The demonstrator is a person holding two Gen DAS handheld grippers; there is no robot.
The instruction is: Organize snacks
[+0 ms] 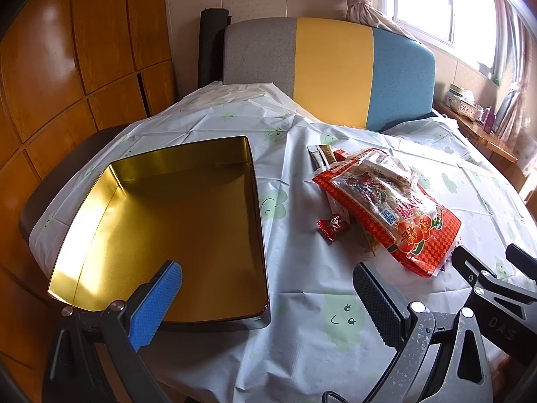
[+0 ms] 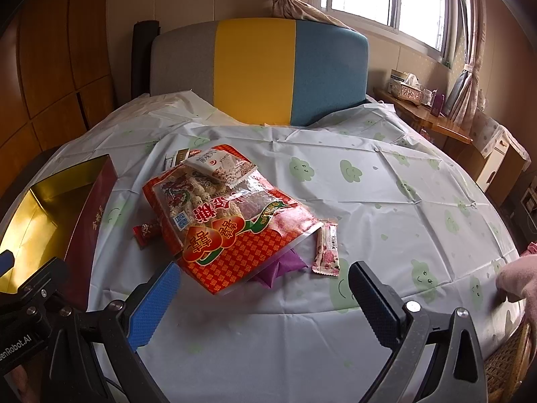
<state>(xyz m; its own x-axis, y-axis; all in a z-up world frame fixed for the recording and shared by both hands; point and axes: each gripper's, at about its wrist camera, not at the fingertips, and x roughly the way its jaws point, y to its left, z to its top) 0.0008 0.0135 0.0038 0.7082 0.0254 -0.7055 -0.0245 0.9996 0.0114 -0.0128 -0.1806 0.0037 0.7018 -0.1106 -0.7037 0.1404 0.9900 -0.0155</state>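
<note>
An open gold-lined tin (image 1: 161,221) lies on the table at the left, with nothing inside; its red outer wall shows in the right wrist view as the tin (image 2: 90,221). A pile of snacks lies to its right: a big red-orange bag (image 1: 389,208) (image 2: 228,225), a small white packet (image 2: 220,164) on top, a small red candy (image 1: 333,226) (image 2: 144,231), a pink bar (image 2: 327,248) and a purple packet (image 2: 285,263) under the bag. My left gripper (image 1: 268,288) hangs open over the tin's near right corner. My right gripper (image 2: 265,292) is open just short of the bag.
A pale tablecloth (image 2: 386,201) with green cloud faces covers the round table. A grey, yellow and blue headboard (image 2: 258,70) stands behind it. A side shelf with a tissue box (image 2: 407,89) is at the right. A hand (image 2: 517,278) rests on the table's right edge.
</note>
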